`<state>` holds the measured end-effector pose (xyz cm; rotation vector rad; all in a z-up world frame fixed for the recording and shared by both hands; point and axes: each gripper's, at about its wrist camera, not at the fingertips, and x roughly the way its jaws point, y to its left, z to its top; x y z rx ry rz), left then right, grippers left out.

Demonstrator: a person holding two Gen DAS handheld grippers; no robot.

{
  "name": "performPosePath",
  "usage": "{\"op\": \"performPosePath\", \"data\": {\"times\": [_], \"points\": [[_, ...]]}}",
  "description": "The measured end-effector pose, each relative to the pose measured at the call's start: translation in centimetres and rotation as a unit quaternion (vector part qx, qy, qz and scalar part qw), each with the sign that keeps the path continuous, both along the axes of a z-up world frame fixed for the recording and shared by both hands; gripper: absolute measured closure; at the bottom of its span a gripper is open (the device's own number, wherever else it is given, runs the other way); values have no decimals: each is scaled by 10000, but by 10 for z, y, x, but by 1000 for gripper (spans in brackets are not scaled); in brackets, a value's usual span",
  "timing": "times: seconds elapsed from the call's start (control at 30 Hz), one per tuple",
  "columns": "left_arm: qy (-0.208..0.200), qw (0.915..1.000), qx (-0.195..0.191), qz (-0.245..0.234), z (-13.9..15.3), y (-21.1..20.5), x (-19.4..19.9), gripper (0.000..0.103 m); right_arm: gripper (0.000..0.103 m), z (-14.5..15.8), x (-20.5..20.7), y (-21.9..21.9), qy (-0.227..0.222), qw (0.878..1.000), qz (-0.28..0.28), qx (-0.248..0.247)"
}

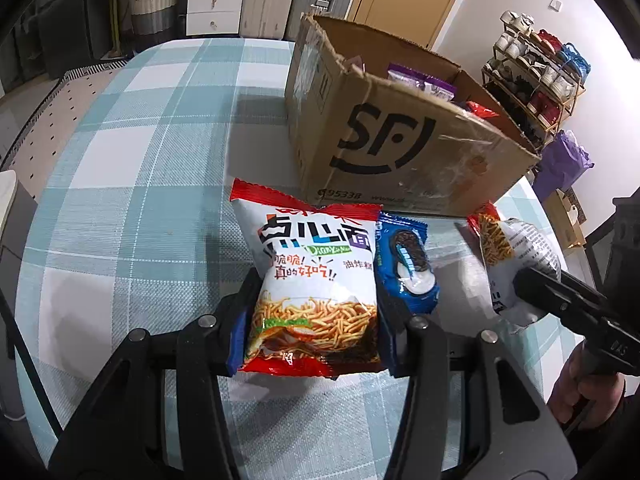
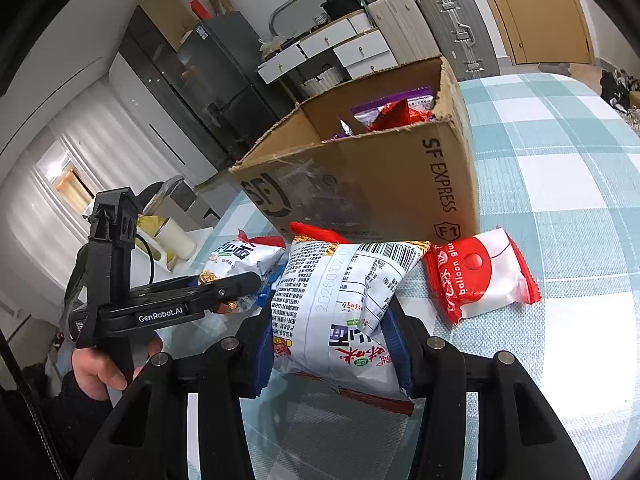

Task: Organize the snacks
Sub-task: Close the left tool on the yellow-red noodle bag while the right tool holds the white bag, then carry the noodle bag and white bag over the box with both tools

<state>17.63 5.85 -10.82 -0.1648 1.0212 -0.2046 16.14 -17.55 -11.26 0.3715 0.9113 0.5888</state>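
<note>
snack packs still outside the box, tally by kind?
Noodle snack bags: 2, one in the left gripper, one in the right gripper
Oreo pack: 1
Red and white balloon glue pack: 1
Total outside the cardboard box: 4

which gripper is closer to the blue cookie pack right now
Left. The left gripper is shut on a noodle snack bag lying right beside the blue cookie pack. The right gripper holds a second noodle bag farther off, across a gap of table.
</note>
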Motion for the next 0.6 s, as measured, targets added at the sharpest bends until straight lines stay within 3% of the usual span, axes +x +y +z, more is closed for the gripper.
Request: {"op": "performPosePath", "data": {"times": [0.6], "points": [[-164, 9997, -5, -171, 36, -16, -24, 56, 55, 24, -4, 5, -375, 9992, 114, 77]]}}
